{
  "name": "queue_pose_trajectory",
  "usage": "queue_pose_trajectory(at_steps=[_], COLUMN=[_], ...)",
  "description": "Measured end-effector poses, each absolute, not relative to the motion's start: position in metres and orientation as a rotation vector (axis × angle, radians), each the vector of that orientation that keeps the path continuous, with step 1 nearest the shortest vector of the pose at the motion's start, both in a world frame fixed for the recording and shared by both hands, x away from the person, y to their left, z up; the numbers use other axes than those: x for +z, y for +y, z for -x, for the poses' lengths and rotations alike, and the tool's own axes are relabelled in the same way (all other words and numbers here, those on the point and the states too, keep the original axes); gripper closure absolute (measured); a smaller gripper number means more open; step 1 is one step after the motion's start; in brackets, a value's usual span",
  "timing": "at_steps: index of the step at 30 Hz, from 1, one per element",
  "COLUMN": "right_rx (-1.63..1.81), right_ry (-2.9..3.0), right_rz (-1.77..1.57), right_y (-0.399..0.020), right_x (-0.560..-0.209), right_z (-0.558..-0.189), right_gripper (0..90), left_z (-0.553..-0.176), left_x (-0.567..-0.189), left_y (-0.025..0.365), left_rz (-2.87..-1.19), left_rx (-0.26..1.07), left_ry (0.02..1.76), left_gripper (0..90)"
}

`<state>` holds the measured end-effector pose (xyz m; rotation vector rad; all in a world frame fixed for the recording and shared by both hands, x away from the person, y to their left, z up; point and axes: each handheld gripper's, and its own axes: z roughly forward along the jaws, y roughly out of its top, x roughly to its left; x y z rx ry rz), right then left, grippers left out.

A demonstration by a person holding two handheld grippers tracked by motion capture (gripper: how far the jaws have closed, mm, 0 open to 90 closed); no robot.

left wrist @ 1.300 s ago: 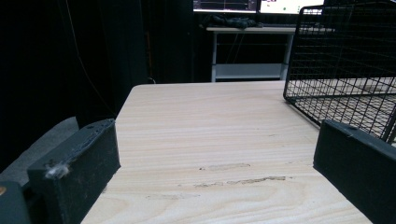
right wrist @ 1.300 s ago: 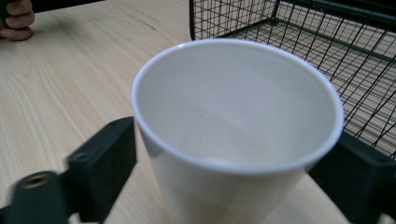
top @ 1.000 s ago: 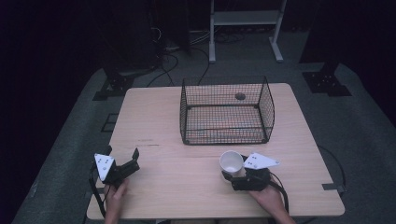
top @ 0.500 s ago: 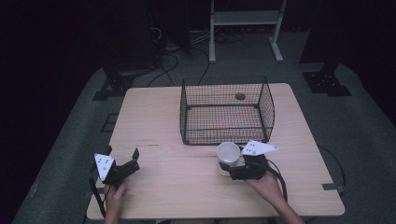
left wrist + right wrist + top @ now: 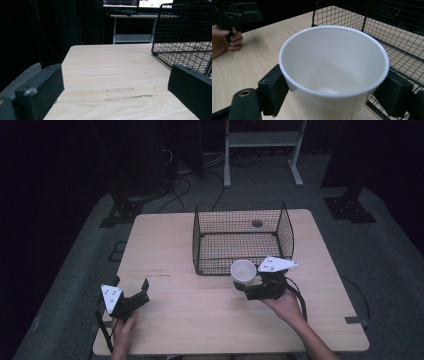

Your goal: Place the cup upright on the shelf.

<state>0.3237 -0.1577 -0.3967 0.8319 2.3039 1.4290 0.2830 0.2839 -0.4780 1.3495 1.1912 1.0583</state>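
Observation:
A white cup [image 5: 243, 272] [image 5: 334, 72] is held upright just above the table, close to the front wall of the black wire basket [image 5: 242, 237]. My right gripper [image 5: 250, 287] [image 5: 335, 93] is shut on the cup, one jaw on each side of its wall. The cup is empty inside. My left gripper [image 5: 137, 295] [image 5: 117, 87] rests near the table's front left corner, open, with bare wood between its jaws. It also appears far off in the right gripper view [image 5: 242, 13], held by a hand.
The wire basket [image 5: 185, 32] stands at the table's middle back with a small dark round thing [image 5: 257, 223] near its far wall. The wooden table [image 5: 165, 250] has a scuff mark [image 5: 127, 93] ahead of the left gripper. Dark floor, cables and a white stand lie beyond.
My right gripper has lifted the cup and carried it up and away from me, towards the basket's front wall. The left gripper has stayed put.

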Motion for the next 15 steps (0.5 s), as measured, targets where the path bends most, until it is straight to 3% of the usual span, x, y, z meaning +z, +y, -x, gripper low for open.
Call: queue_pose_trajectory(at_steps=[15], right_rx=[1.423], right_ry=[2.284], right_rz=[-0.798], right_y=[-0.151], right_x=[-0.372], right_z=[-0.344], right_gripper=[19.5], left_z=[-0.283], left_x=[-0.478], left_y=[0.284], left_rz=[-1.350], left_rx=[1.056], left_ry=[1.191], left_gripper=[0.0])
